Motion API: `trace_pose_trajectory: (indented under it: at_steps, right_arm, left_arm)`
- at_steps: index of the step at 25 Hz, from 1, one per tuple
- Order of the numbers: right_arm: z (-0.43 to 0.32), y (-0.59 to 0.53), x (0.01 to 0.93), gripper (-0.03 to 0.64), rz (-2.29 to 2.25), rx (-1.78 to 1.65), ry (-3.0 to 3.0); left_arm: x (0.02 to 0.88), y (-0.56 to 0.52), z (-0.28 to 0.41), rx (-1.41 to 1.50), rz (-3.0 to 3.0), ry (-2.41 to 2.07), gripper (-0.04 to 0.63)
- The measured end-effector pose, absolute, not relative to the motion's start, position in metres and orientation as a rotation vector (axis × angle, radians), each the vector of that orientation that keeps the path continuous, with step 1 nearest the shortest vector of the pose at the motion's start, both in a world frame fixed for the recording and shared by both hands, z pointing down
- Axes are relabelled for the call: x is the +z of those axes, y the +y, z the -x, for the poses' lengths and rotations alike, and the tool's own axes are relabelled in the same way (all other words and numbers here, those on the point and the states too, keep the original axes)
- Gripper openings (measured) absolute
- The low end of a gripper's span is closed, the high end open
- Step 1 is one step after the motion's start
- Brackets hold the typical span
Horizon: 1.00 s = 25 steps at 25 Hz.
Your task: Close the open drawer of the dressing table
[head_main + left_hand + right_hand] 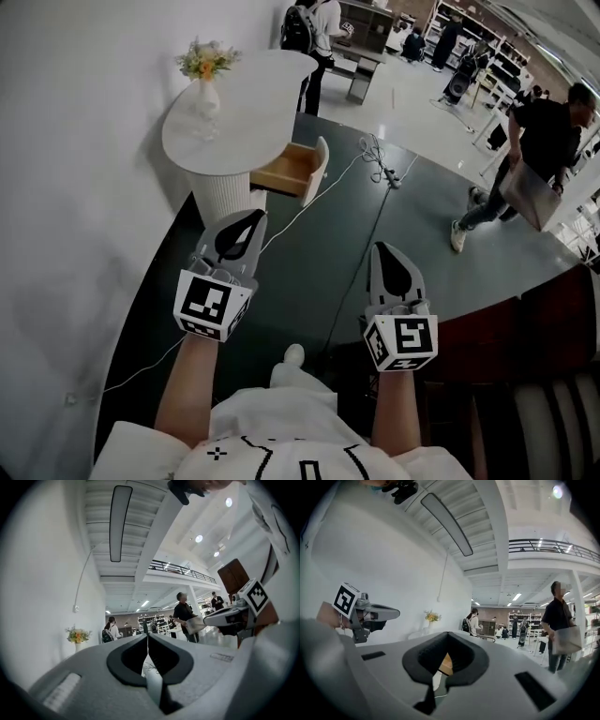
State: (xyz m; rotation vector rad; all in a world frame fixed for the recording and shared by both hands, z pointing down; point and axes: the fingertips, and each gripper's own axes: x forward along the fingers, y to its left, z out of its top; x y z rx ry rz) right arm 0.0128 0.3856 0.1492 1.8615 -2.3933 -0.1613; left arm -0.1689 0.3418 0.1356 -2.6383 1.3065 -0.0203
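Standing well back from the dressing table [253, 98], the person has not yet begun the closing itself: the drawer [286, 169] hangs pulled out from under the round white top, its wooden inside showing and its white front panel facing out over the dark floor [412, 234]. Nothing touches it. The left claw [251, 219] is pressed together with nothing in it, only a thin seam showing between its two halves, and the right claw [380, 248] is likewise shut and empty; both are held level, side by side, well apart from the drawer. The whole task is left, by my reading: walk in, set a claw against the white front and push it home.

For room, the wall [75, 187] runs close along the left and the table stands against it, so the approach is from the open floor side. A white cable [319, 202] crosses that floor and passes just beside the drawer front, a likely snag for feet. The vase of flowers [204, 75] sits on the top, near the far edge from the drawer. A passer-by carrying a box [525, 159] is well off to the right
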Motion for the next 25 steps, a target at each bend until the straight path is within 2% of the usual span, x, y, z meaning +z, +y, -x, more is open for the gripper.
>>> trace_pose_trajectory:
  at_steps: [12, 25]
  right_arm:
    - [-0.098, 0.276, 0.148, -0.002, -1.820, -0.179, -2.407]
    - [-0.120, 0.207, 0.176, -0.002, -1.770, -0.139, -2.378]
  left_arm:
    - [0.139, 0.242, 0.093, -0.039, 2.611, 1.379, 0.017]
    - [0.160, 0.167, 0.056, -0.090, 2.654, 1.336, 0.017]
